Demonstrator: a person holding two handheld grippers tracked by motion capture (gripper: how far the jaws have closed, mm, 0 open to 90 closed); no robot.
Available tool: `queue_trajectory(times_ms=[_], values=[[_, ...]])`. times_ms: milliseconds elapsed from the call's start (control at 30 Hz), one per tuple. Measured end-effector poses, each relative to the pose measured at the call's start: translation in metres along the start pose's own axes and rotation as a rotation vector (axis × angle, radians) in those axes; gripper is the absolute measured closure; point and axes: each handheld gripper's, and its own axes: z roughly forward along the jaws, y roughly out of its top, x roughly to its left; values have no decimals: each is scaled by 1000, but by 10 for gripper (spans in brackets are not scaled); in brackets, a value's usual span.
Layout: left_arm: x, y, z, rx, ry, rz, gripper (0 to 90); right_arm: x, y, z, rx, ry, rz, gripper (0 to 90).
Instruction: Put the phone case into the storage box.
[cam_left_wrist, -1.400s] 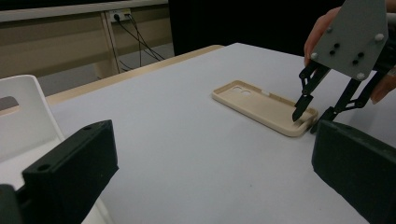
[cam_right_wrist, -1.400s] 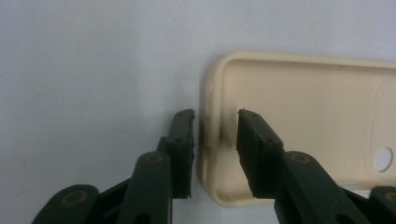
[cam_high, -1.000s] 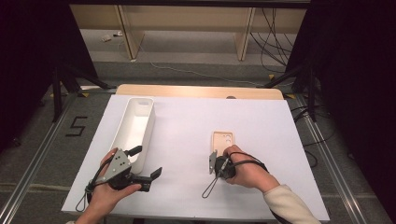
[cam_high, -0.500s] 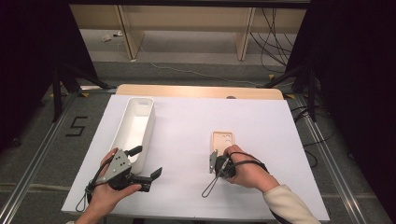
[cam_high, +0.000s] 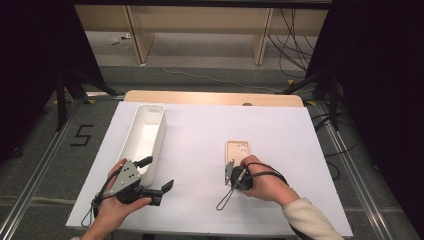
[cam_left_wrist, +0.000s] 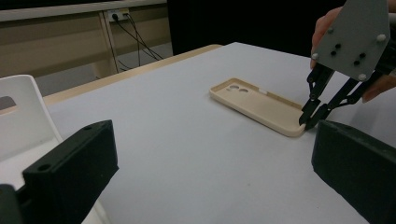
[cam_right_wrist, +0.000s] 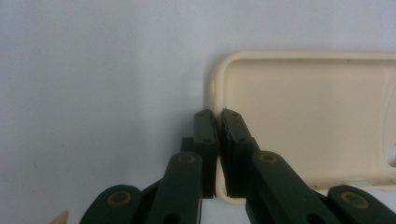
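A beige phone case (cam_high: 237, 150) lies hollow side up on the white table, right of the middle. My right gripper (cam_high: 229, 168) points down at the case's near left corner. In the right gripper view its jaws (cam_right_wrist: 218, 114) stand on either side of the case's rim (cam_right_wrist: 303, 107) and pinch it; they have just been closing on that rim. The left gripper view shows the same grip (cam_left_wrist: 308, 122) at the case's (cam_left_wrist: 254, 105) corner. My left gripper (cam_high: 156, 173) rests at the near left, open, with nothing between its fingers (cam_left_wrist: 70, 168).
A long white bin (cam_high: 159, 137) stands lengthwise on the left, its near end beside my left gripper, and its rim (cam_left_wrist: 23, 116) shows in the left gripper view. A wooden strip (cam_high: 210, 97) runs along the table's far edge. Beyond it are floor, shelving legs and cables.
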Motion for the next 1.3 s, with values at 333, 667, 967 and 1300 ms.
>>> queue_trajectory(times_ms=[333, 667, 967, 1300], values=[[0, 0, 0, -1, 0, -1, 0, 0, -3, -2, -3, -6, -5, 876], [1, 0, -1, -4, 7, -5, 0, -1, -6, -12, -53, -19, 20, 878], [0, 0, -1, -4, 6, -11, 0, -2, -10, -19, -110, -20, 22, 878], [1, 0, -2, -4, 9, 1, 0, -1, -11, -26, -175, -36, 44, 878]])
